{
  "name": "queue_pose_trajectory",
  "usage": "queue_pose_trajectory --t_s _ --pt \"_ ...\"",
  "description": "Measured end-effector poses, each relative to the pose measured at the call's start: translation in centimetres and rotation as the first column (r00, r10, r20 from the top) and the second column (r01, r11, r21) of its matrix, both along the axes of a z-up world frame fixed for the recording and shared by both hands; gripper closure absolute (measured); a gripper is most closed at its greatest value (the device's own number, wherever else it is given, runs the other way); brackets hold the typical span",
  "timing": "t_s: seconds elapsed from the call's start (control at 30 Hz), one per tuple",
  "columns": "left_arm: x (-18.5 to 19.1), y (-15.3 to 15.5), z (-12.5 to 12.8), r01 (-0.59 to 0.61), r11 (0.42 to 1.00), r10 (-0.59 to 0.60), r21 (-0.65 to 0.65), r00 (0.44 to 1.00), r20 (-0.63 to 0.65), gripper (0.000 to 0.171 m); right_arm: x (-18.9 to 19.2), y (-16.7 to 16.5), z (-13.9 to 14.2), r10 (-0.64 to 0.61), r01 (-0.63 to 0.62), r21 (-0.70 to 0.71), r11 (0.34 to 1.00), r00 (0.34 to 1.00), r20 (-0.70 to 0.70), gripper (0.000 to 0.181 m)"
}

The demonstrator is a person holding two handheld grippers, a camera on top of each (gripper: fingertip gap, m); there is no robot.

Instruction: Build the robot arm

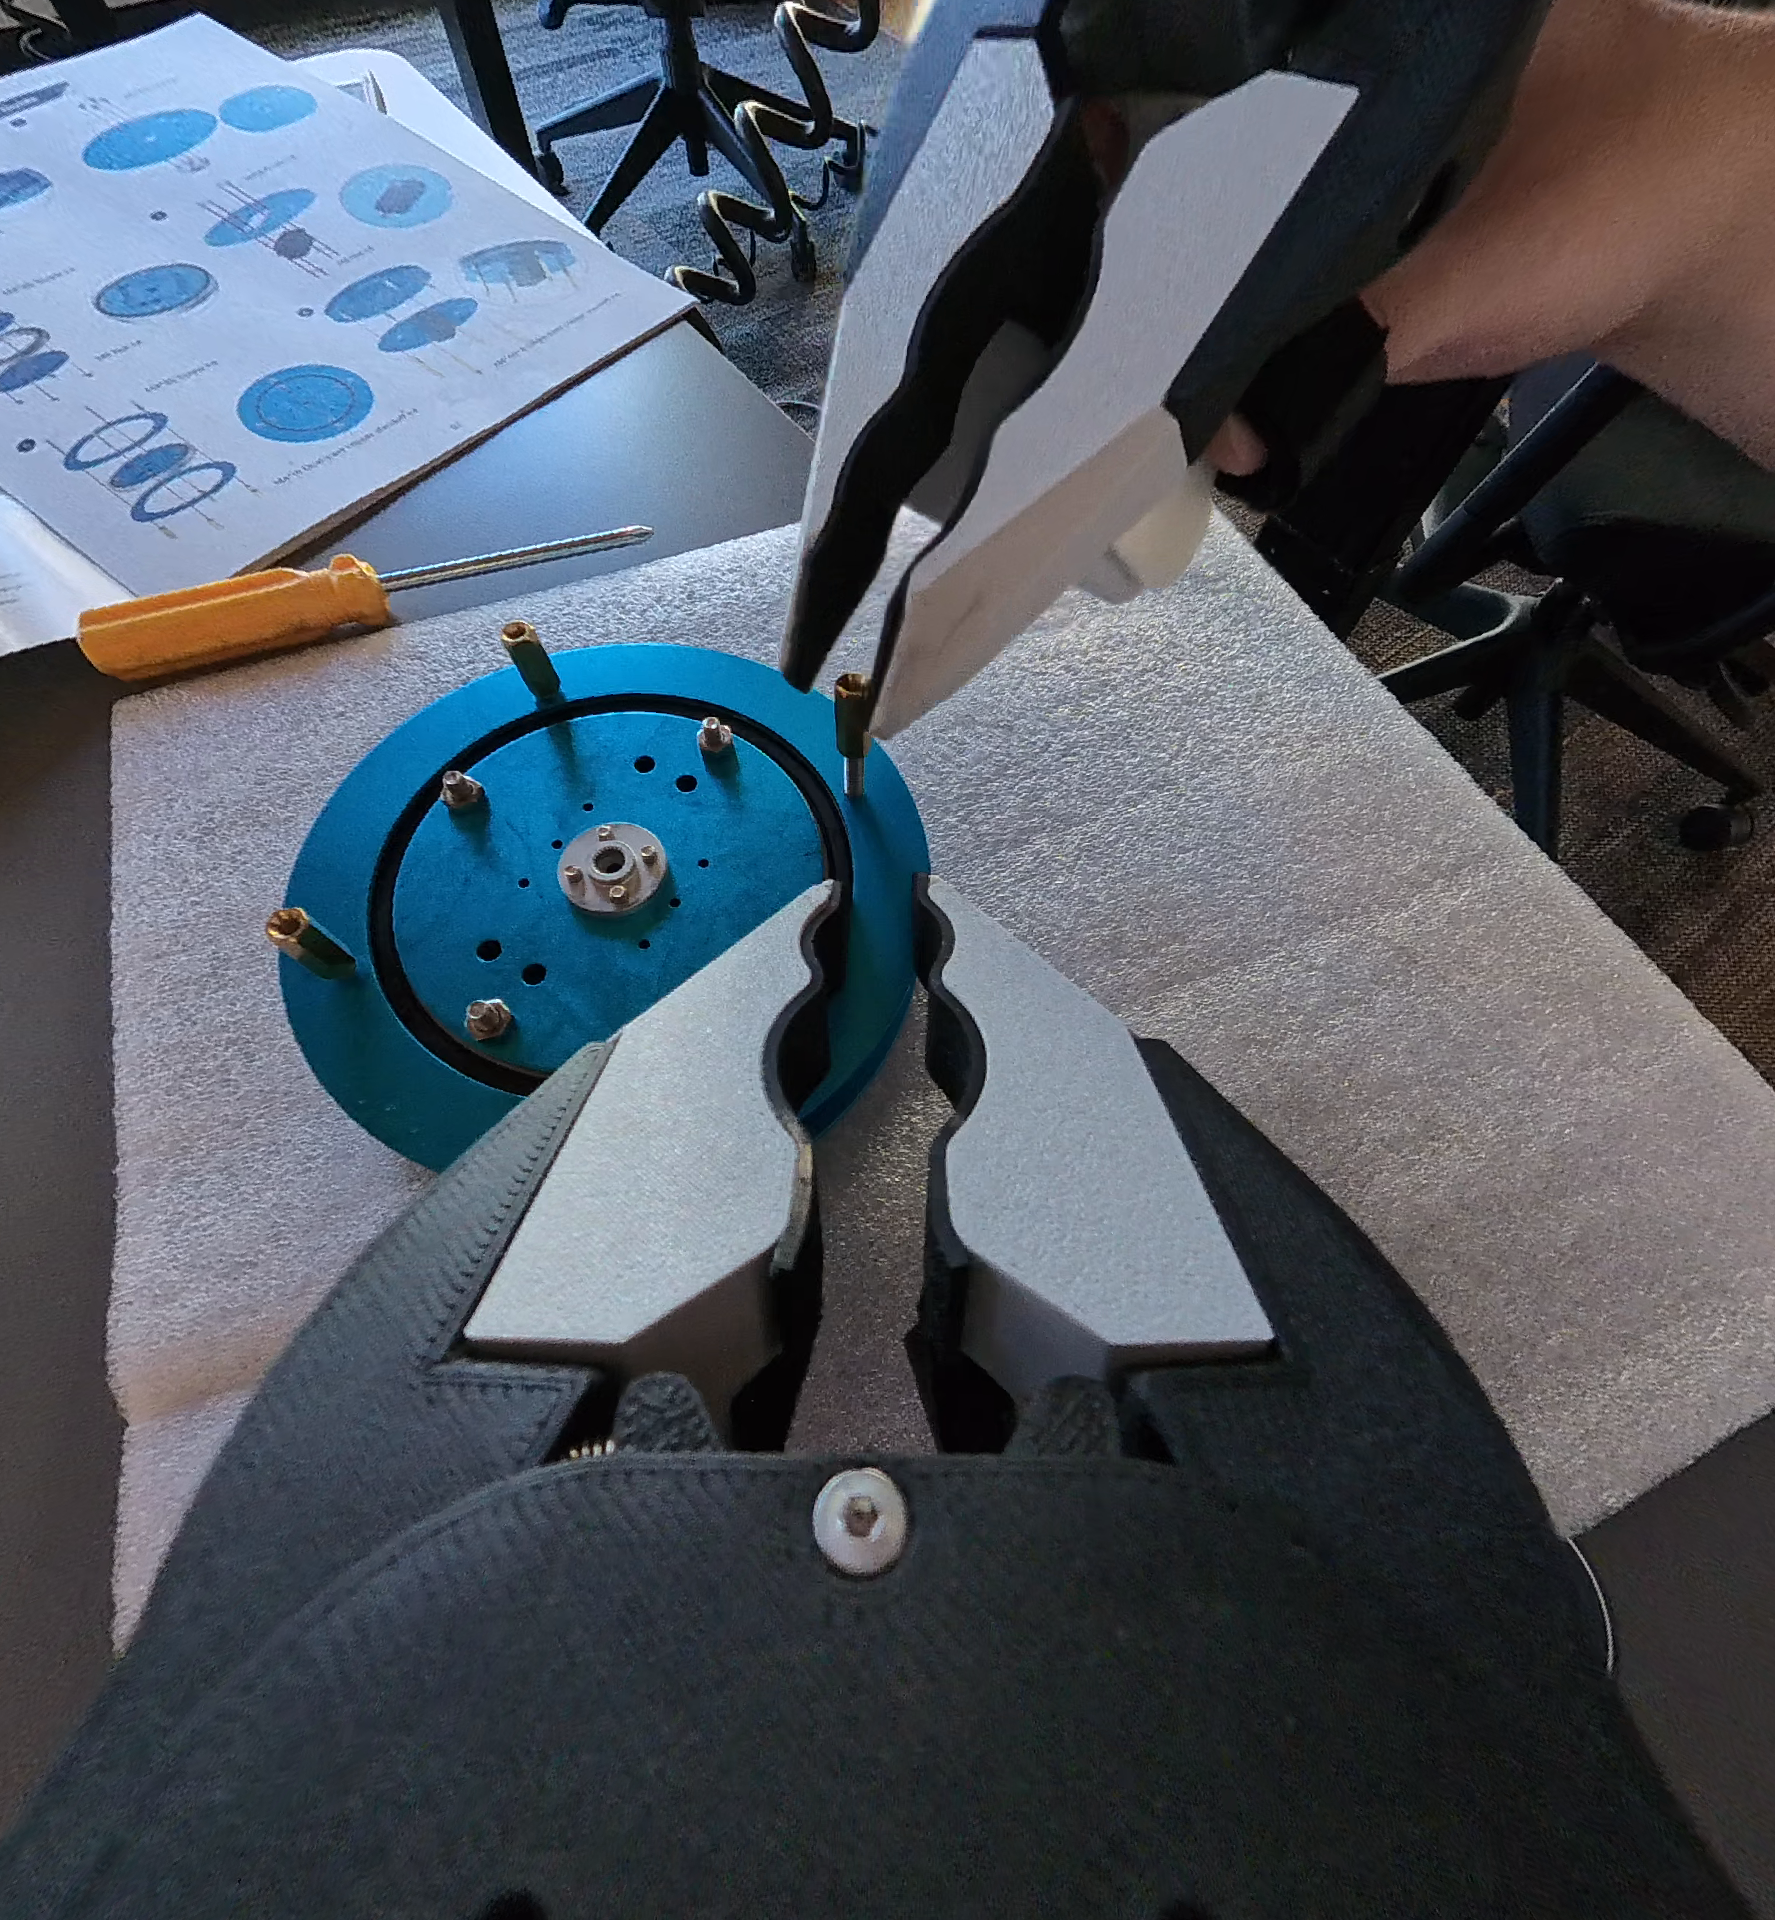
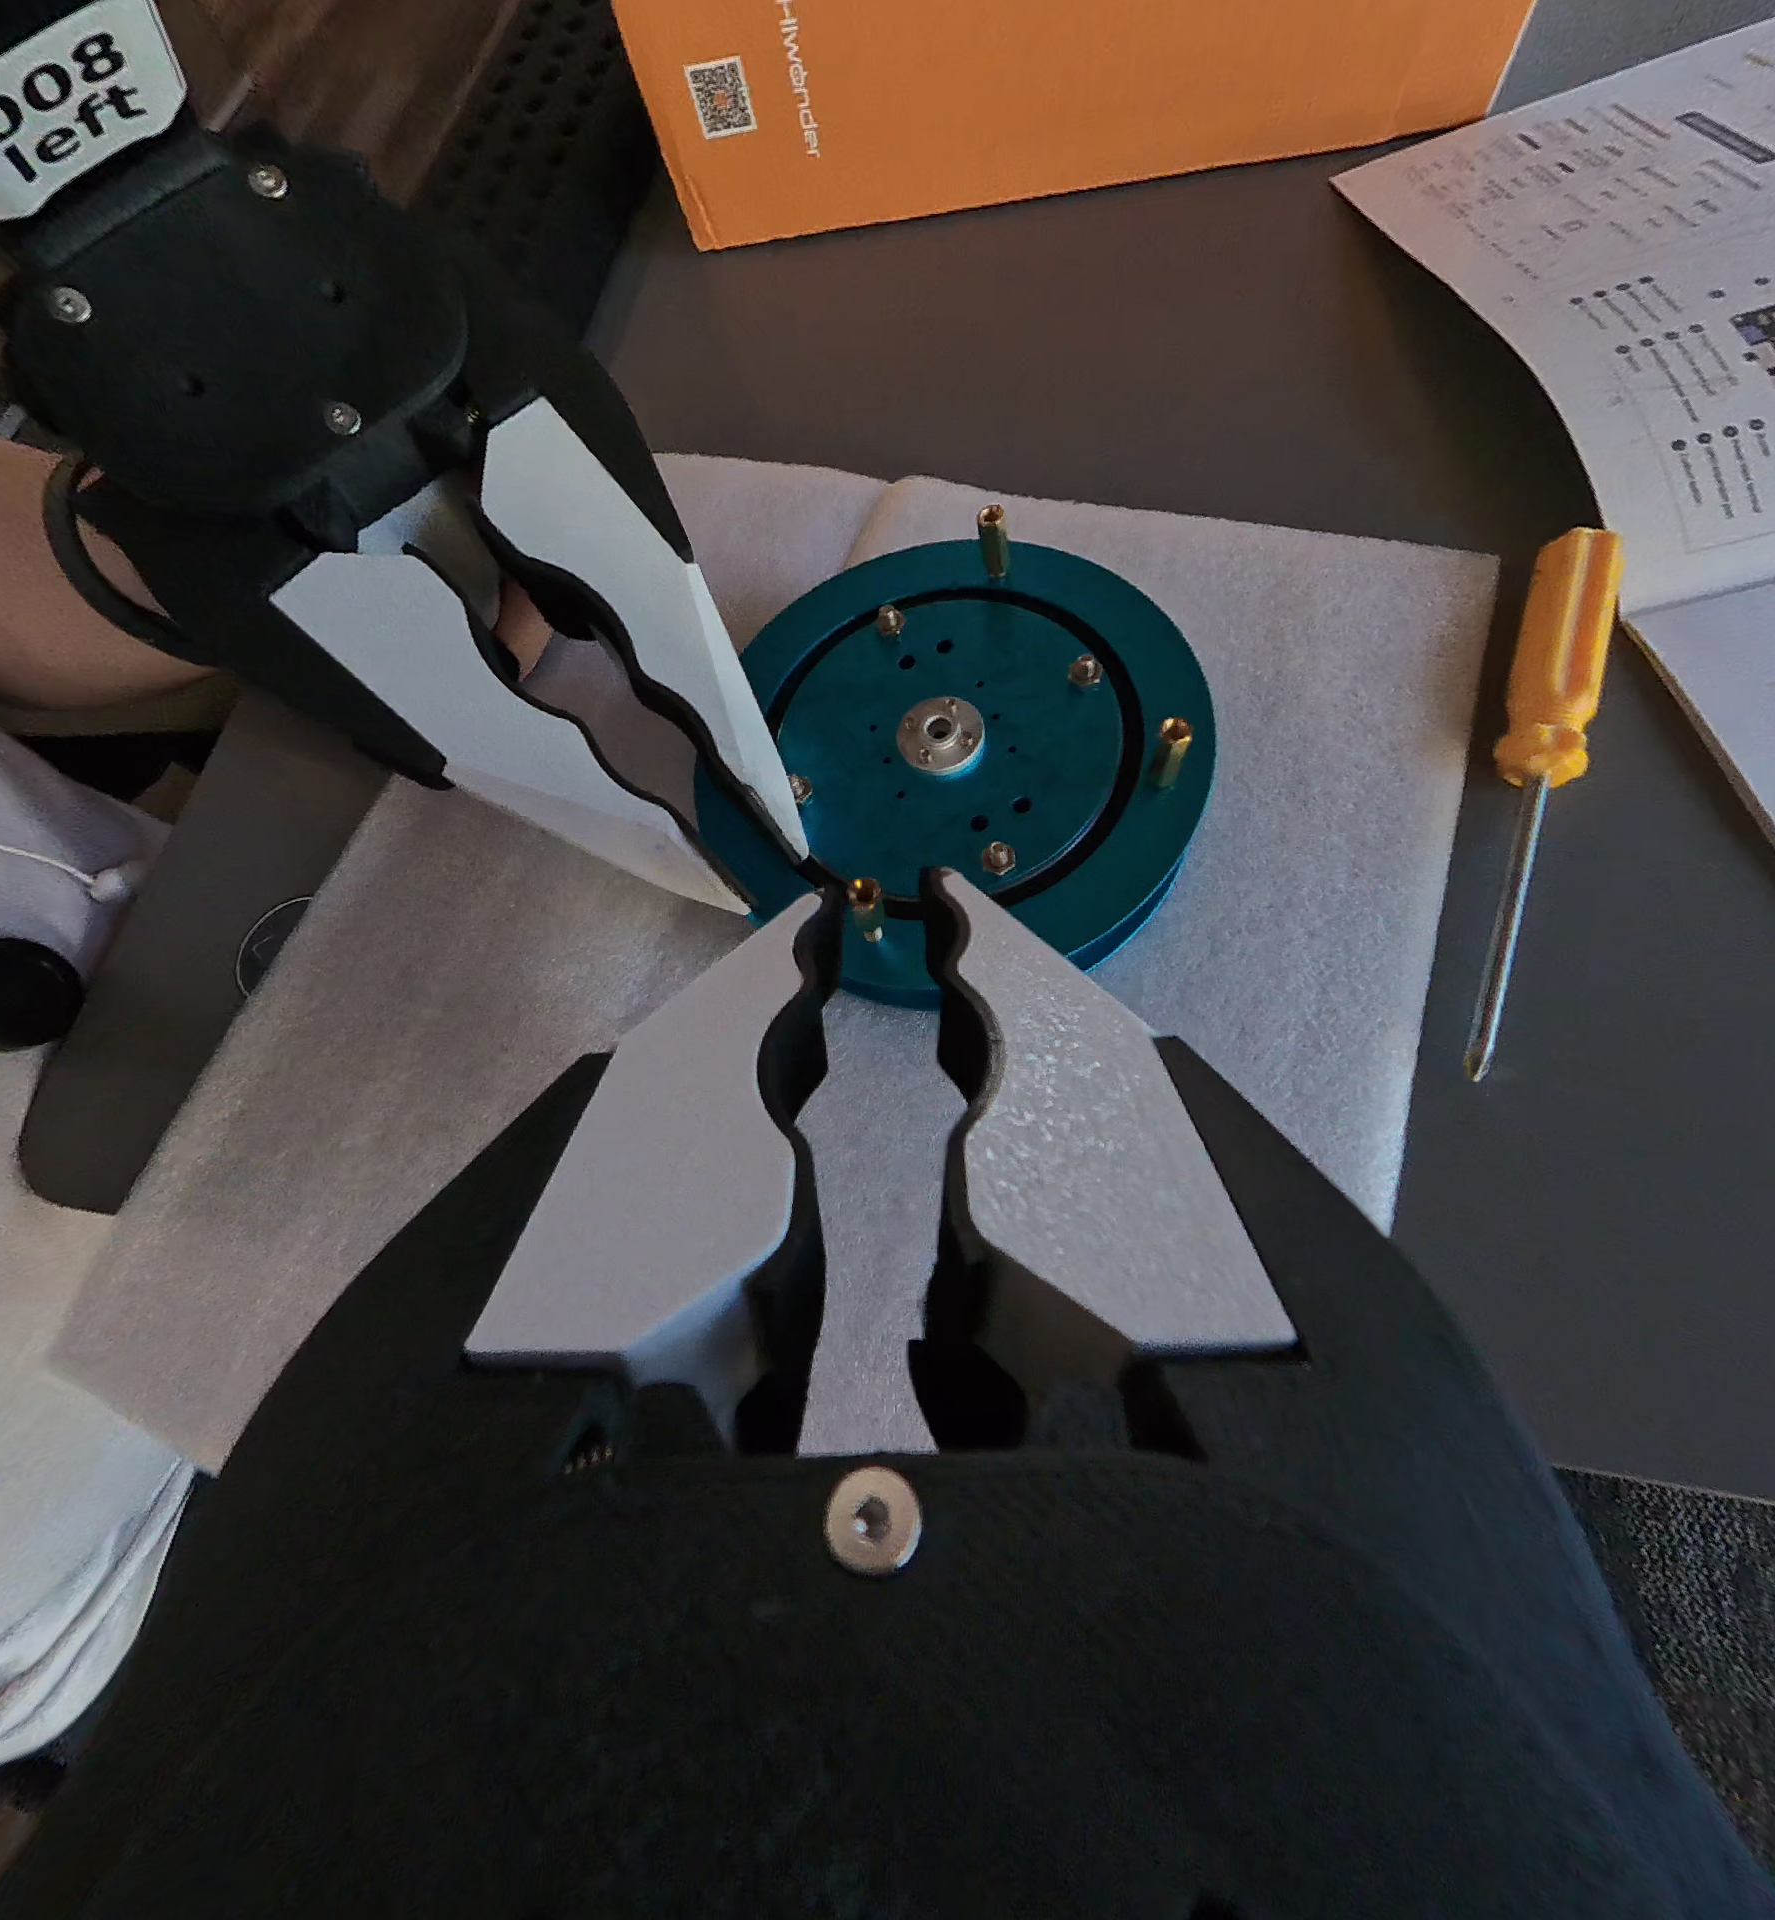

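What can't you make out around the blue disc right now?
- Left wrist view: the near rim of the blue disc is hidden behind the left hand-held gripper.
- Right wrist view: whether the right hand-held gripper touches the brass standoff cannot be told.
- Both views: the booklet is cut off by the edge.
- Right wrist view: the orange box is cut off at the top.

R gripper (image 2: 878, 883) sits w/ fingertips apart, either side of a brass standoff (image 2: 867, 902) on the near rim of a blue disc (image 2: 1184, 675); can't tell if pads touch it. L gripper (image 2: 774, 868) comes in from upper left, tips nearly closed, right at the disc's edge beside that standoff. Disc lies on white foam sheet (image 2: 1330, 935) on dark surface (image 2: 1070, 364). Yellow screwdriver (image 2: 1548, 727) to the right, near an open booklet (image 2: 1693, 364); orange box (image 2: 1070, 104) behind.
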State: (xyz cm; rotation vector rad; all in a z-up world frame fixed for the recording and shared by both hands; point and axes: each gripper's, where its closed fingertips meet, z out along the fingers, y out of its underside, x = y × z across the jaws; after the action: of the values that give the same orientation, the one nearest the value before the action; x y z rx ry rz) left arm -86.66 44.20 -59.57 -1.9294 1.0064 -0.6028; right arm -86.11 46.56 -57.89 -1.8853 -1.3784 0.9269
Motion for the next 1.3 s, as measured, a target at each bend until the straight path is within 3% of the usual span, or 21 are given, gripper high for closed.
queue_pose_trajectory --t_s 0.13,0.27,0.43,0.5,0.57,0.73,0.8,0.93,1.1,1.3 --pt "0.0 0.0 0.0 0.0 1.0 0.0 0.003 1.0 -0.002 0.161 -0.4 -0.2 -0.5 -0.053 0.049 -0.058 0.997 0.996 -0.07 0.176" --pt "0.0 0.1 0.0 -0.006 1.0 0.006 0.004 1.0 -0.001 0.162 -0.3 0.1 -0.5 -0.197 0.186 -0.102 0.977 0.974 -0.108 0.176" --pt "-0.1 0.2 0.0 -0.015 1.0 0.015 0.001 1.0 -0.001 0.166 -0.1 0.3 -0.5 -0.432 0.426 -0.075 0.902 0.891 -0.136 0.177" --pt "-0.1 0.2 0.0 -0.015 1.0 0.015 0.003 1.0 -0.003 0.166 -0.4 -0.1 -0.4 -0.464 0.458 -0.076 0.886 0.87 -0.166 0.17" --pt "-0.1 0.1 0.0 -0.01 1.0 0.01 -0.002 1.0 0.001 0.163 -0.7 -0.7 -0.3 -0.455 0.446 -0.094 0.89 0.87 -0.19 0.156" --pt "-0.2 0.2 0.7 -0.015 1.0 0.015 -0.027 1.0 0.024 0.154 -0.1 -0.2 0.9 -0.421 0.424 -0.046 0.904 0.869 -0.261 0.144" --pt "0.0 0.5 1.0 -0.016 1.0 0.016 -0.016 1.0 0.008 0.153 -0.3 -0.4 1.4 -0.396 0.384 -0.098 0.918 0.869 -0.298 0.139" --pt "0.0 1.6 1.6 -0.02 0.999 0.022 0.042 0.998 -0.051 0.152 -1.0 -1.7 1.5 -0.301 0.252 -0.182 0.95 0.892 -0.336 0.139" --pt "0.4 2.3 1.4 0.017 0.998 -0.01 0.058 0.994 -0.112 0.145 -1.0 -2.1 1.5 -0.241 0.196 -0.158 0.968 0.901 -0.36 0.125" --pt "0.4 2.9 1.1 0.012 0.999 -0.007 0.044 0.993 -0.119 0.142 -1.1 -2.7 0.9 -0.211 0.169 -0.154 0.974 0.923 -0.323 0.121"
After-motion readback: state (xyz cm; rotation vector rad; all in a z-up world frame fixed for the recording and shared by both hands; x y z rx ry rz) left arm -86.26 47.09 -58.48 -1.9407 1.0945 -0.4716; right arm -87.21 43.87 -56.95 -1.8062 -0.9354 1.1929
